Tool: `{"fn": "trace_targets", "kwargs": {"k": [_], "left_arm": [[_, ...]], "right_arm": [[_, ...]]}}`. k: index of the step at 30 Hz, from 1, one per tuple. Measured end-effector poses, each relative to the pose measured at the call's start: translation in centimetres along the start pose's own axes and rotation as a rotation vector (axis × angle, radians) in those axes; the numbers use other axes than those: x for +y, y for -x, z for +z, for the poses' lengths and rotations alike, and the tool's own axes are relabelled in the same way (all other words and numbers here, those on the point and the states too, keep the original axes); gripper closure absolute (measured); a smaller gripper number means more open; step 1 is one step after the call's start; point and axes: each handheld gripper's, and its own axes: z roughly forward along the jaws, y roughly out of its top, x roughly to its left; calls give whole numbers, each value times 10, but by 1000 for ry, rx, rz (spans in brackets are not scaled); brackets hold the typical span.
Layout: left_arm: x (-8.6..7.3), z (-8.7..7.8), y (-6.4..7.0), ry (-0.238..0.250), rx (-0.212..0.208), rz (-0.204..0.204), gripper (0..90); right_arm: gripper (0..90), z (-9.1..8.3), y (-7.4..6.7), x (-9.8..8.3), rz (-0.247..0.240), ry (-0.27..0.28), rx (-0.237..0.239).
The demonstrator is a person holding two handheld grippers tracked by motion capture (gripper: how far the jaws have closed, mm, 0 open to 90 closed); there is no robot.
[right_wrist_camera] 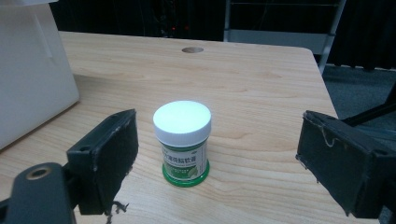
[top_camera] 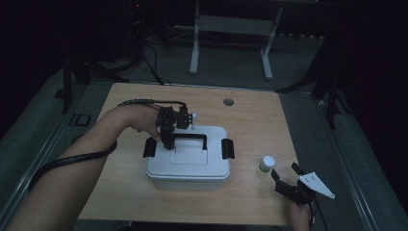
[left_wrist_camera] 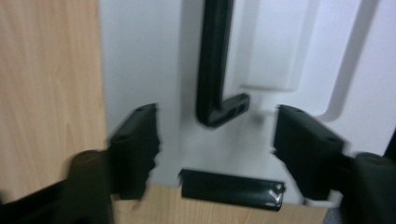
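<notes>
1. A white storage box (top_camera: 188, 161) sits in the middle of the wooden counter (top_camera: 250, 115), with a black carry handle (top_camera: 190, 139) lying flat on its lid and a black latch on each short side.
2. The left gripper (top_camera: 166, 139) hangs over the box's left end, pointing down at the lid.
3. In the left gripper view its fingers (left_wrist_camera: 137, 149) stand partly spread, one on either side of the handle's corner (left_wrist_camera: 219, 112) and above the left latch (left_wrist_camera: 232, 188); they pinch nothing.
4. A small green jar with a white cap (top_camera: 267, 163) stands upright on the counter, right of the box and apart from it.
5. The right gripper (top_camera: 284, 174) rests low near the counter's front right corner, its fingers (right_wrist_camera: 109, 154) spread wide just short of the jar (right_wrist_camera: 183, 142), not touching it.
</notes>
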Motion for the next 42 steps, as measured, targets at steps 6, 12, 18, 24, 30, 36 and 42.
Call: {"fn": "trace_targets", "kwargs": {"k": [6, 12, 18, 24, 30, 36, 42], "left_arm": [[7, 4, 2, -11, -23, 35, 497], [11, 8, 3, -40, -53, 31, 676], [11, 12, 5, -57, -56, 32, 760], [12, 12, 4, -52, -82, 21, 822], [11, 12, 5, -50, -80, 15, 830], [11, 11, 5, -45, -79, 26, 833], [11, 10, 6, -36, -74, 34, 835]], "right_arm": [[122, 0, 0, 0, 2, -4, 2], [122, 0, 0, 0, 4, -5, 2], [122, 1, 0, 0, -2, -6, 1], [122, 2, 0, -1, -7, -13, -2], [122, 1, 0, -1, -5, -12, -2], [122, 1, 0, -1, -5, -12, -3], [122, 2, 0, -1, -4, -12, -4]]}}
